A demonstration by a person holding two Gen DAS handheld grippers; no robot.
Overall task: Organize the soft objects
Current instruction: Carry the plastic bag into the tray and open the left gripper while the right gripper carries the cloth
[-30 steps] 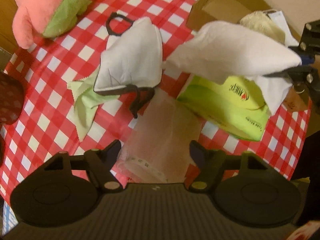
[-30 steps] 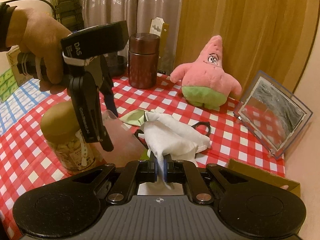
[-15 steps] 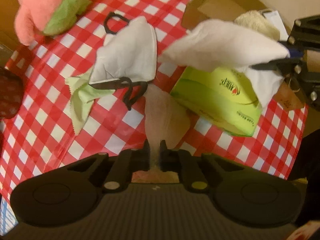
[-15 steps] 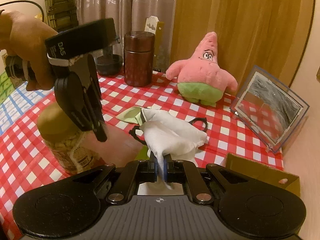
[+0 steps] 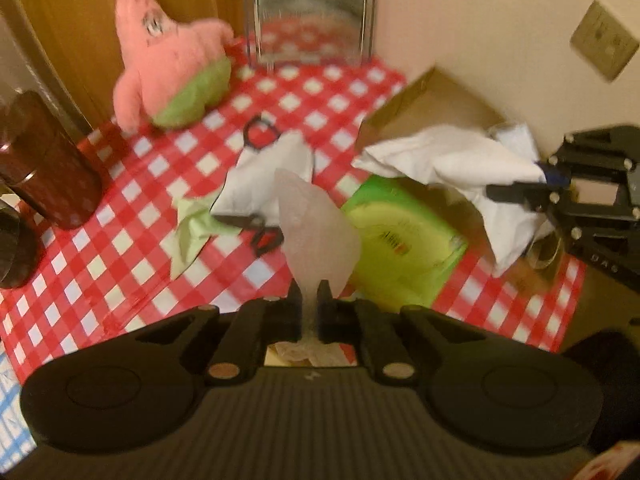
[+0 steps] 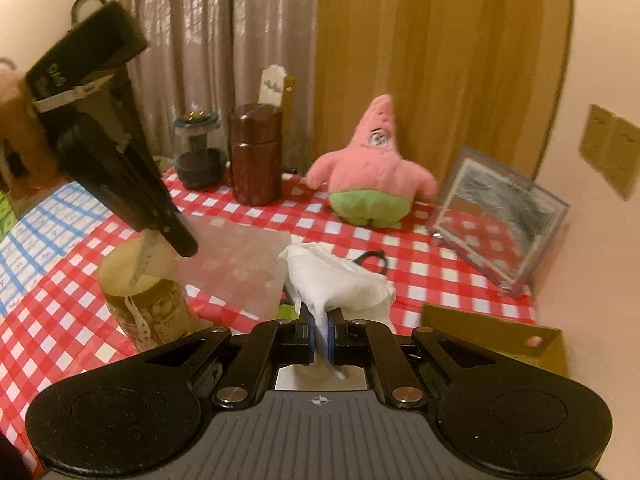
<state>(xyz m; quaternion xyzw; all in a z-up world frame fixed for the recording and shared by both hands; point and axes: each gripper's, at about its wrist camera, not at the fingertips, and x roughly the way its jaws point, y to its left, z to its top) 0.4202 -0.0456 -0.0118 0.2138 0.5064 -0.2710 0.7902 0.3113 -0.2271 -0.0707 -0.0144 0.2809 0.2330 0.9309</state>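
Fingers of right gripper clamp white cloth, cardboard box just beyond; left gripper pinches plastic bag, farther from box.

Bare checkered desk lies open on the left, between the brown canister and the white pouch with black straps. The green tissue pack fills the middle right, with the open cardboard box behind it. Along the back stand the pink starfish plush and the mirror frame. A nut jar blocks the near left.
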